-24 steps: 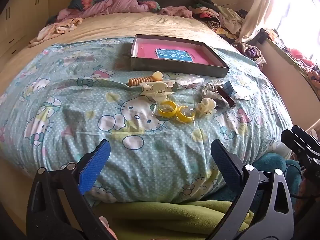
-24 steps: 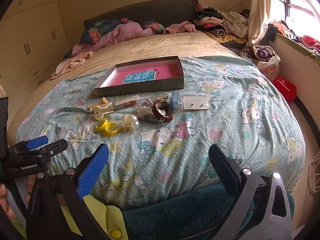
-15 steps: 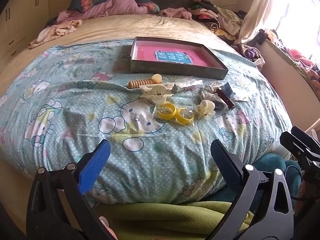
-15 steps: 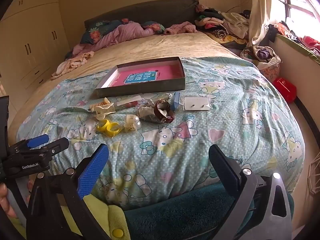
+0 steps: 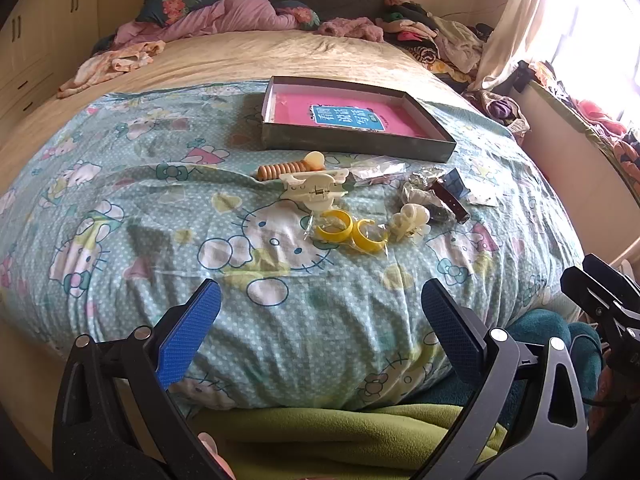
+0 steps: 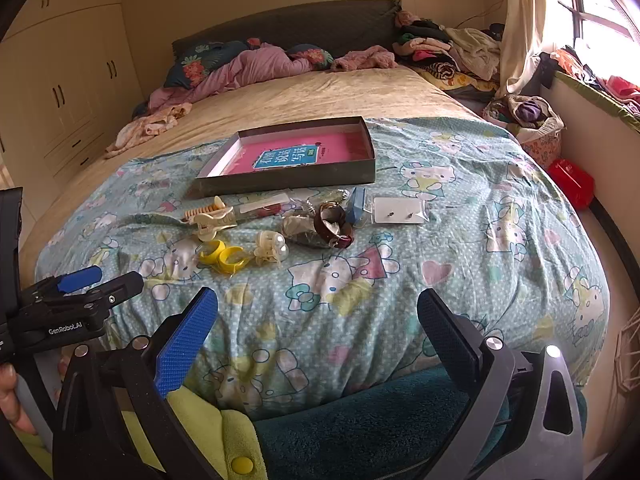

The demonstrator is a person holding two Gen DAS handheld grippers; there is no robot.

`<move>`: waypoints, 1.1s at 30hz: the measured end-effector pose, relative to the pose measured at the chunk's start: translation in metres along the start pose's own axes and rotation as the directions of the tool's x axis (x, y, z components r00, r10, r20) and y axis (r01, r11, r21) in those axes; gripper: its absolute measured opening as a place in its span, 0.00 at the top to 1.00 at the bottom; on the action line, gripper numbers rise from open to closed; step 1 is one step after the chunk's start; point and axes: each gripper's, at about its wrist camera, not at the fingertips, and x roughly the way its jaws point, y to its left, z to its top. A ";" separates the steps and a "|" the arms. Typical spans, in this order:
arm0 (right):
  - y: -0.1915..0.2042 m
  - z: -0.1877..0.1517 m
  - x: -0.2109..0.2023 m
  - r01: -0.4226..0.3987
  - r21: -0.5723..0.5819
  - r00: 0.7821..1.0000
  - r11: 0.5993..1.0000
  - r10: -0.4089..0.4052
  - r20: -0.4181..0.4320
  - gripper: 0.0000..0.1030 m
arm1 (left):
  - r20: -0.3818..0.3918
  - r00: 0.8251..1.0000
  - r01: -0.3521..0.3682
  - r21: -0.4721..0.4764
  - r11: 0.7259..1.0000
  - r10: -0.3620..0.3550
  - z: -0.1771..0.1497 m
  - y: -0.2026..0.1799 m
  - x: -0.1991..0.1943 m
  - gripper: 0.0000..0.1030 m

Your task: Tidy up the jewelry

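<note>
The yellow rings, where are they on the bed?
The yellow rings lie side by side on the cartoon-cat blanket, near the middle of the left wrist view, just in front of the cream hair clip and left of the pale clip.

daylight glare from the window (image 6: 600,12), fisheye-bent edges.

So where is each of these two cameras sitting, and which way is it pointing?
Left wrist: on the left gripper, looking down its open fingers across the bed; right gripper at the edge.
Right wrist: on the right gripper, same direction; left gripper and a hand show.
Both share the box and yellow rings.
</note>
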 end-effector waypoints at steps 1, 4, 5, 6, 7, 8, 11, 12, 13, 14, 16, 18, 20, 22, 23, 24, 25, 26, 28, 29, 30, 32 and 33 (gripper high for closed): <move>0.000 0.000 0.000 -0.001 0.000 1.000 1.000 0.001 0.000 0.04 | 0.001 1.000 0.000 -0.002 1.000 0.000 0.000 0.000 0.000 0.09; 0.001 0.000 0.000 -0.001 0.001 1.000 1.000 0.001 0.000 0.04 | 0.002 1.000 -0.001 0.000 1.000 0.001 -0.001 0.000 0.001 0.09; 0.001 0.000 0.000 -0.001 -0.001 1.000 1.000 0.001 0.000 0.04 | 0.001 1.000 -0.001 0.000 1.000 0.001 -0.001 -0.001 0.001 0.09; 0.001 0.000 -0.001 0.000 -0.001 1.000 1.000 0.000 0.002 0.04 | 0.002 1.000 -0.001 0.001 1.000 0.001 -0.001 0.000 0.000 0.09; 0.001 0.000 -0.001 0.000 -0.001 1.000 1.000 0.000 0.003 0.04 | 0.002 1.000 0.000 0.000 1.000 0.000 -0.001 0.000 0.000 0.09; 0.001 0.000 0.000 -0.002 -0.001 1.000 1.000 0.002 0.001 0.04 | 0.002 1.000 -0.001 0.000 1.000 0.001 0.000 0.000 0.000 0.09; 0.002 0.000 -0.001 -0.003 -0.003 1.000 1.000 0.003 0.001 0.04 | 0.003 1.000 0.000 -0.001 1.000 0.000 0.000 0.000 0.000 0.09; 0.002 0.000 -0.001 -0.003 -0.002 1.000 1.000 0.003 0.000 0.04 | 0.003 1.000 0.000 -0.001 1.000 0.000 0.000 0.000 0.000 0.09; 0.003 0.000 -0.001 -0.003 -0.003 1.000 1.000 0.003 0.000 0.04 | 0.002 1.000 -0.001 -0.001 1.000 0.001 -0.001 0.000 0.000 0.09; 0.003 0.000 -0.001 -0.002 -0.003 1.000 1.000 0.002 0.001 0.04 | 0.002 1.000 -0.001 -0.001 1.000 0.001 -0.001 0.000 0.000 0.09; 0.003 0.000 -0.001 -0.003 -0.003 1.000 1.000 0.003 0.000 0.04 | 0.002 1.000 -0.002 0.000 1.000 0.002 0.000 0.000 0.000 0.09; 0.003 0.000 -0.001 -0.003 -0.003 1.000 1.000 0.003 0.001 0.04 | 0.004 1.000 0.000 0.000 1.000 0.000 -0.001 0.000 0.000 0.09; 0.004 0.000 -0.001 -0.004 -0.006 1.000 1.000 0.004 0.001 0.04 | 0.003 1.000 0.000 -0.001 1.000 0.000 -0.001 0.000 0.000 0.09; 0.004 0.000 -0.001 -0.003 -0.004 1.000 1.000 0.003 0.001 0.04 | 0.004 1.000 0.000 0.000 1.000 0.000 0.000 0.000 0.000 0.09; 0.004 0.000 -0.001 -0.003 -0.005 1.000 1.000 0.003 0.001 0.04 | 0.004 1.000 0.001 -0.001 1.000 -0.001 -0.001 0.000 0.000 0.09; 0.004 0.000 -0.001 -0.003 -0.005 1.000 1.000 0.003 0.002 0.04 | 0.003 1.000 0.000 -0.001 1.000 0.000 -0.001 0.000 0.000 0.09; 0.004 0.000 -0.001 -0.004 -0.005 1.000 1.000 0.004 0.004 0.04 | 0.004 1.000 -0.001 -0.001 1.000 0.001 -0.001 0.000 0.000 0.09; 0.004 0.000 -0.001 -0.004 -0.005 1.000 1.000 0.004 0.003 0.04 | 0.004 1.000 0.000 -0.001 1.000 0.000 -0.001 0.000 0.000 0.09; 0.005 0.000 -0.001 -0.005 -0.006 1.000 1.000 0.005 0.004 0.04 | 0.005 1.000 -0.001 -0.001 1.000 0.001 -0.001 0.000 0.000 0.09; 0.005 0.000 -0.001 -0.005 -0.007 1.000 1.000 0.005 0.004 0.04 | 0.004 1.000 0.000 -0.001 1.000 0.000 -0.001 0.000 0.000 0.09; 0.006 0.000 -0.001 -0.005 -0.006 1.000 1.000 0.005 0.003 0.04 | 0.004 1.000 -0.001 -0.001 1.000 0.001 -0.001 0.000 0.000 0.09; 0.006 0.000 -0.002 -0.008 -0.006 1.000 1.000 0.008 0.002 0.04 | 0.003 1.000 0.000 -0.001 1.000 0.000 -0.001 0.000 0.000 0.09; 0.006 0.000 -0.002 -0.010 -0.007 1.000 1.000 0.010 0.002 0.04 | 0.003 1.000 -0.001 -0.001 1.000 0.001 -0.001 0.000 0.000 0.09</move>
